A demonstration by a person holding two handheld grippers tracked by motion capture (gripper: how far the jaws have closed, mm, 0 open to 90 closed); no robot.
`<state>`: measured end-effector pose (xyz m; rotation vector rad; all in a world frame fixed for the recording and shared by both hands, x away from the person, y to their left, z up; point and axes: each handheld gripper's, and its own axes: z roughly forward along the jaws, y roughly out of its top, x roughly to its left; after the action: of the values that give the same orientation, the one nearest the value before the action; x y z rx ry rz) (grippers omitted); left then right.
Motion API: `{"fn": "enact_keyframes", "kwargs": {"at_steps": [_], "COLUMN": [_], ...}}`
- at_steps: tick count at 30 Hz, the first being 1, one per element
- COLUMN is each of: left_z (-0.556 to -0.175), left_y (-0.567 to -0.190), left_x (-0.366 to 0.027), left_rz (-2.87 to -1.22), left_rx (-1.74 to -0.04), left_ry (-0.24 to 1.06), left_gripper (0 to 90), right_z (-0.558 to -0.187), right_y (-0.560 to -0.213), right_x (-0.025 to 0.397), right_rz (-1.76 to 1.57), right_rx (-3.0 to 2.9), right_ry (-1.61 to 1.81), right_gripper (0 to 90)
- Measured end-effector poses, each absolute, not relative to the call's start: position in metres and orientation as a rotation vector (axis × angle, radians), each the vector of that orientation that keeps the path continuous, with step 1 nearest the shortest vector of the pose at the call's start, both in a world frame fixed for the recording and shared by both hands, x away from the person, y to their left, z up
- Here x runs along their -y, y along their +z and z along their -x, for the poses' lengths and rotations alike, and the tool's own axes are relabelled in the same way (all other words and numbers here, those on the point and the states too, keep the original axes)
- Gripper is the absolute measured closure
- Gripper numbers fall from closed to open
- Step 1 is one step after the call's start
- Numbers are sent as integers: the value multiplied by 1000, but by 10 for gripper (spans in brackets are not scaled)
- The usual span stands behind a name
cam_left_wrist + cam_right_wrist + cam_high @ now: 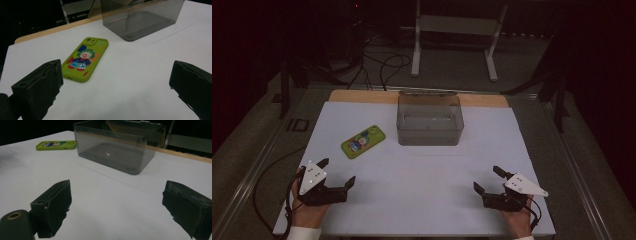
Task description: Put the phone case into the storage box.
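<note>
White tabletop: the green phone case (363,141) lies left of centre, beside the smoky plastic bin (430,120). Left gripper (336,172) and right gripper (488,178) gape wide, empty. Best approach the case's long edges squarely.

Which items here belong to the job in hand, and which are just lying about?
Likely part of the job:
green phone case, nearest the left gripper
clear grey box, open and empty
right gripper, open

Just lying about:
cables and white stand on the floor beyond the table
</note>
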<state>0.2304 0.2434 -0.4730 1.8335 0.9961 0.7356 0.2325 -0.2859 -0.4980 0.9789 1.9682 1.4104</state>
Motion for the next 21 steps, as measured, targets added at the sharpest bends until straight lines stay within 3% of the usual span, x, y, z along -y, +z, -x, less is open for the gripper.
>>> {"fn": "enact_keyframes", "kwargs": {"at_steps": [21], "left_z": [-254], "left_y": [-456], "left_x": [-235], "left_rz": [-1832], "left_rx": [-965], "left_ry": [732], "left_gripper": [0], "right_z": [-234], "right_y": [-499], "right_x": [286], "right_rz": [-979], "right_rx": [-1973], "right_ry": [1405], "right_gripper": [86]}}
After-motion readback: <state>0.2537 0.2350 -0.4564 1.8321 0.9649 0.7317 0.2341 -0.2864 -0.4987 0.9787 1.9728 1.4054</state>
